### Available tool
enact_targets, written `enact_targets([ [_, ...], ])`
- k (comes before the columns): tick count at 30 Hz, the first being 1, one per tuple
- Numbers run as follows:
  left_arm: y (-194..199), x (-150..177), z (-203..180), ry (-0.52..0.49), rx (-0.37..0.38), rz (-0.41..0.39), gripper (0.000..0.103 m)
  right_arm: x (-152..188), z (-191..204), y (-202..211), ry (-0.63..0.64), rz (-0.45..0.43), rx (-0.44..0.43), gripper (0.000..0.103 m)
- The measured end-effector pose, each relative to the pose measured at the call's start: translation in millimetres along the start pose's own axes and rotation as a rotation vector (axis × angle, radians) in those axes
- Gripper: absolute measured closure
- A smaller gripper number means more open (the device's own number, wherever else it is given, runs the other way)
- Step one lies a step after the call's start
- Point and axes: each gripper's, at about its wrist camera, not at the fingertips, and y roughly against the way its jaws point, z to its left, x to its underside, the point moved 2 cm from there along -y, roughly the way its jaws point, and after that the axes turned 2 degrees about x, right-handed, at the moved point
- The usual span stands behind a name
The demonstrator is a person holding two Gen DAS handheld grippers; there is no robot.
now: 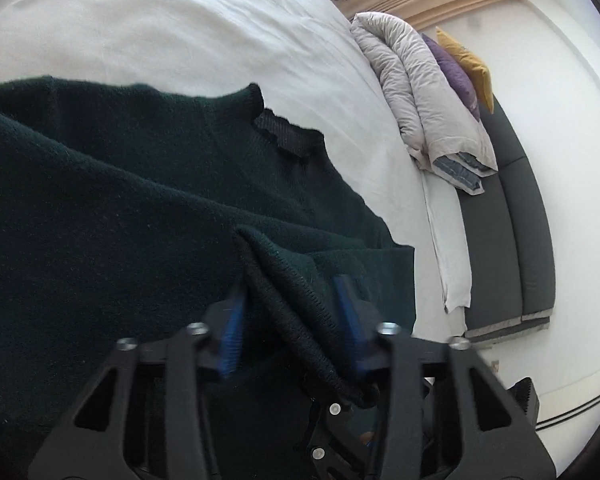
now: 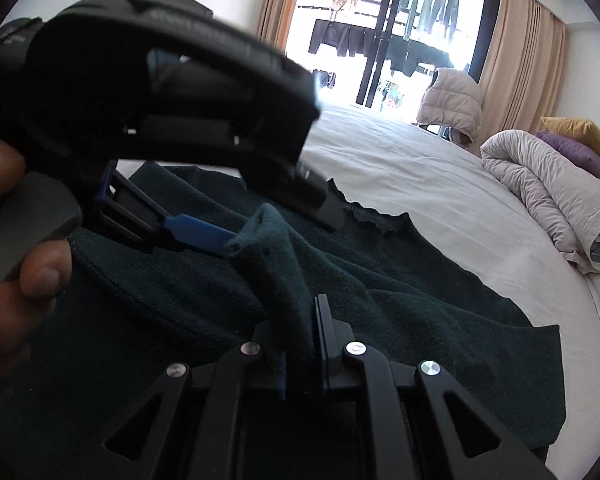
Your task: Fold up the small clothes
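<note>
Right wrist view showed the right gripper (image 2: pixel 300 344) with its jaws pinching a raised ridge of the dark green sweater (image 2: pixel 380 280). Beside it the left gripper (image 1: pixel 292 312) had its blue pads (image 1: pixel 350 312) set apart, a ribbed hem fold lying between them but not squeezed. The sweater lay spread on the white bed (image 1: pixel 180 20). It looked soft, limp and light, apt to sag; hems and cuffs seemed the surest holds.
</note>
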Motion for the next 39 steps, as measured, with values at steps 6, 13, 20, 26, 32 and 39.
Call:
enact_targets([
  [6,-10,0,1,-0.013,-0.01,-0.018,0.096,5,-6,15,-0.054,0.018,-0.075,0.08],
  [13,22,-6,-11,-0.061,-0.02,-0.1,0.096,58,-104,58,-0.582,0.043,-0.263,0.043],
  [20,48,-12,-15,-0.076,-0.01,-0.144,0.096,128,-198,30,-1.234,0.146,-0.36,0.049],
  [26,69,-13,-1,-0.06,-0.007,-0.167,0.096,140,-227,17,-1.392,0.043,-0.396,0.049],
  [32,63,-10,27,-0.036,-0.062,-0.154,0.096,157,-268,23,-1.546,-0.128,-0.368,0.05],
  [39,39,2,65,-0.019,-0.097,-0.128,0.096,166,-273,15,-1.54,-0.153,-0.362,0.061],
])
